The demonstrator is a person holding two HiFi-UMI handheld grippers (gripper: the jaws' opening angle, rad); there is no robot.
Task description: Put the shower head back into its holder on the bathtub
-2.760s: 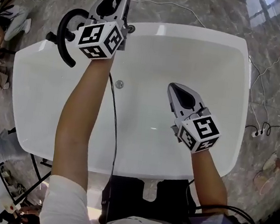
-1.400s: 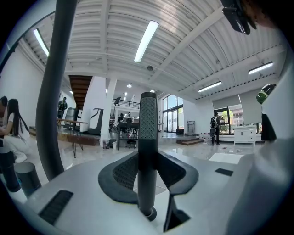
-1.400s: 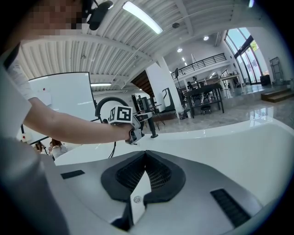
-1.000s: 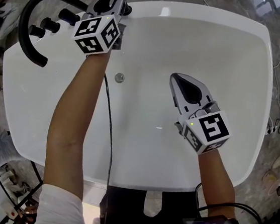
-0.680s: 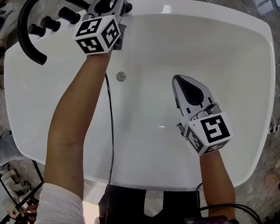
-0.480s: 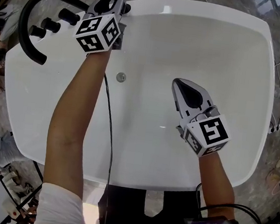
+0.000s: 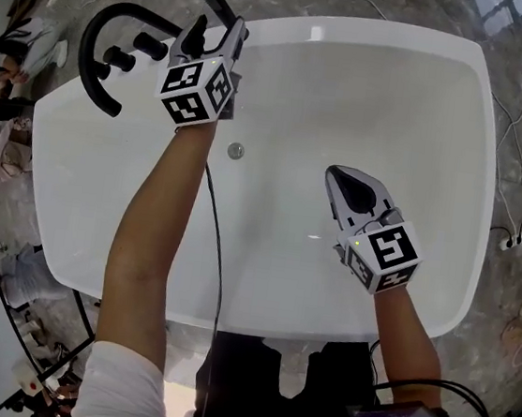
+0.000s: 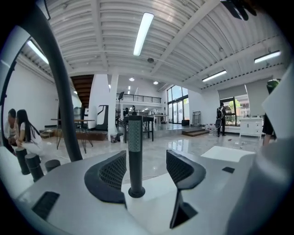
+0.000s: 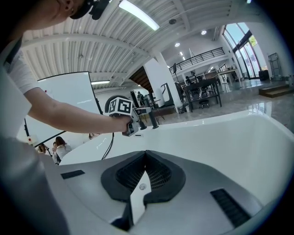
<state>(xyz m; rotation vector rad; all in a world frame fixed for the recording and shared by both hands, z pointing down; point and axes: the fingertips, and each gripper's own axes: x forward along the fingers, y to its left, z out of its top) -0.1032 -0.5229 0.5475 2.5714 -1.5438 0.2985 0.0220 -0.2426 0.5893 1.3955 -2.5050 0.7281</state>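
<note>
The white bathtub (image 7: 355,54) spreads under both tools. The black arched faucet (image 7: 97,41) curves up off the rim, to the left of the left gripper (image 7: 215,32). That gripper's jaws have just been opening and now stand released, wide apart. The slim black shower head (image 8: 134,147) stands upright in its holder on the rim, between the jaws, with clear gaps to both pads. The right gripper (image 7: 351,181) hovers over the tub's basin, well apart from the left one. Its jaws are clenched together on nothing. Two black knobs (image 7: 134,50) sit just left of the left gripper. A small round cap (image 7: 236,151) lies behind that gripper, beside the forearm.
</note>
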